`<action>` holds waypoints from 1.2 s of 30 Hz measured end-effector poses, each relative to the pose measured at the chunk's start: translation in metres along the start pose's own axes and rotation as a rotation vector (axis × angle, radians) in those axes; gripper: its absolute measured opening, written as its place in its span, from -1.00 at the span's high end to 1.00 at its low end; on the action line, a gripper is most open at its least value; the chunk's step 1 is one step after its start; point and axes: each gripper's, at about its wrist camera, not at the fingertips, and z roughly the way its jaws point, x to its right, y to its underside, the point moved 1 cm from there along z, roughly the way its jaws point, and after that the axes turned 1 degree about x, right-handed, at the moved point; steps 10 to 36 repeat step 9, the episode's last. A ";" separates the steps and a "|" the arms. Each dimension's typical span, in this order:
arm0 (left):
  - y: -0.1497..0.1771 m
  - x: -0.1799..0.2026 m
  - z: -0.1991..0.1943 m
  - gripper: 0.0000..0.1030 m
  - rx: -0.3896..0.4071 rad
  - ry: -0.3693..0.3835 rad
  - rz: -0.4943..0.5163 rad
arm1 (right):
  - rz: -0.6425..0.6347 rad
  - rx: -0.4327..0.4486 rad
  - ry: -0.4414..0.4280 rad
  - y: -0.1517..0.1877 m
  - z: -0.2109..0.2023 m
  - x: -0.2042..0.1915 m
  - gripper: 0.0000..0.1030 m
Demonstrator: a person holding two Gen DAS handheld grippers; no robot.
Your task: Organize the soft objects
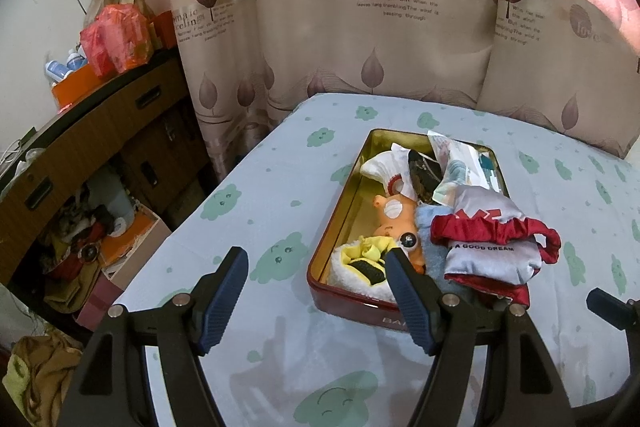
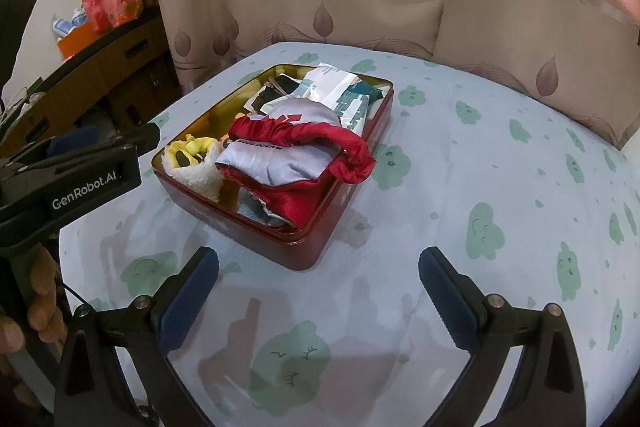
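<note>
A red tin with a gold inside lies on the bed, packed with soft things. A grey and red satin pouch lies on top and hangs over the rim. An orange plush toy, a white and yellow fluffy piece and folded patterned cloths lie inside. My left gripper is open and empty at the tin's near left corner. My right gripper is open and empty just short of the tin's near corner.
The bed sheet is pale blue with green cloud prints. A leaf-print curtain hangs behind the bed. A wooden desk with a red bag stands at the left, with clutter on the floor beneath it.
</note>
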 end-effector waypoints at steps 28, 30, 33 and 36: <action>-0.001 -0.002 0.001 -0.42 -0.012 0.008 -0.018 | -0.003 0.002 0.002 0.000 0.000 0.000 -0.93; -0.001 -0.002 0.001 -0.42 -0.012 0.008 -0.018 | -0.003 0.002 0.002 0.000 0.000 0.000 -0.93; -0.001 -0.002 0.001 -0.42 -0.012 0.008 -0.018 | -0.003 0.002 0.002 0.000 0.000 0.000 -0.93; -0.001 -0.002 0.001 -0.42 -0.012 0.008 -0.018 | -0.003 0.002 0.002 0.000 0.000 0.000 -0.93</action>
